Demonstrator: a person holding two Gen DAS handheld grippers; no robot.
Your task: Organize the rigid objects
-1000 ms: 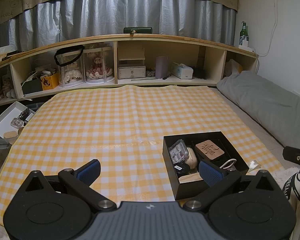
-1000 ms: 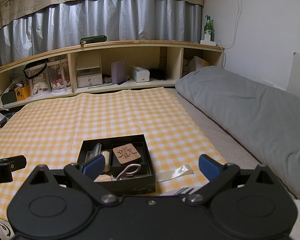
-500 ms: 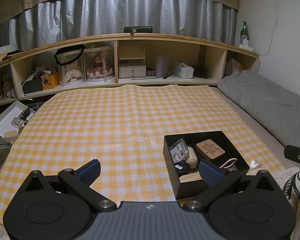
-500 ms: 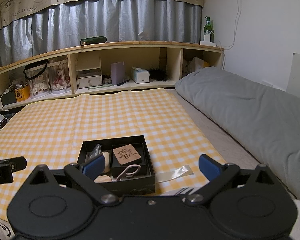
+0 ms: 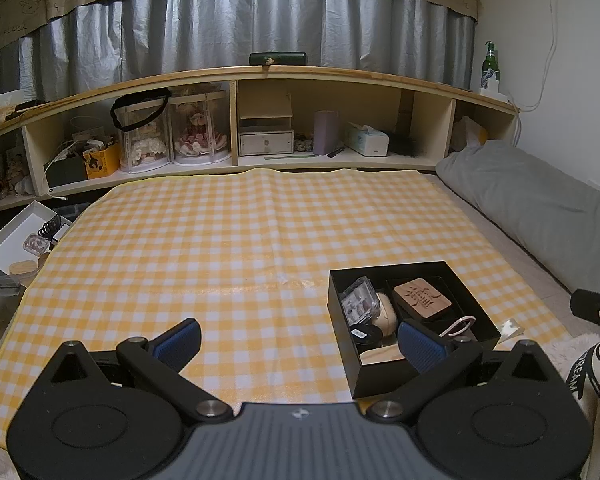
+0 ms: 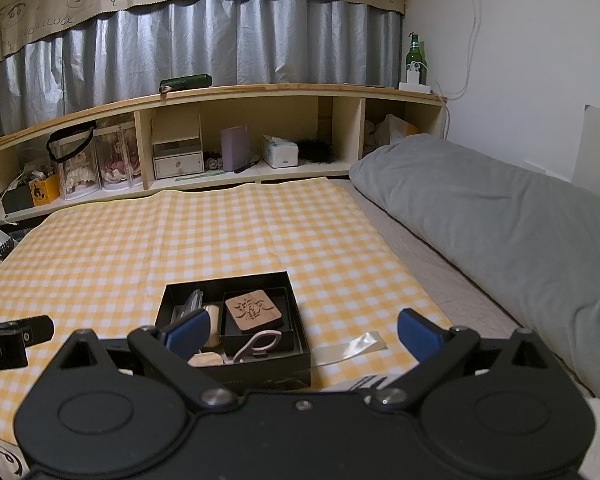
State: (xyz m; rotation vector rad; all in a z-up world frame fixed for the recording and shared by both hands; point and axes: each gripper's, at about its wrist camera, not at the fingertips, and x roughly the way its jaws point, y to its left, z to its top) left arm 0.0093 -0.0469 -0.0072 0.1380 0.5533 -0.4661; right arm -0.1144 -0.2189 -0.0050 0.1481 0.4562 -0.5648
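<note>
The left gripper is hovering level with its blue-padded fingers spread wide, gripping nothing. The right gripper is hanging beside it in the same pose, its fingers parted wide and empty, both pointing forward

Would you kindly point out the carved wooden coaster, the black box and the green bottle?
carved wooden coaster [image 6: 253, 310]: right wrist view, middle of its carved top.
black box [image 5: 384, 378]: left wrist view, near outer wall.
green bottle [image 6: 413, 55]: right wrist view, its body.
</note>
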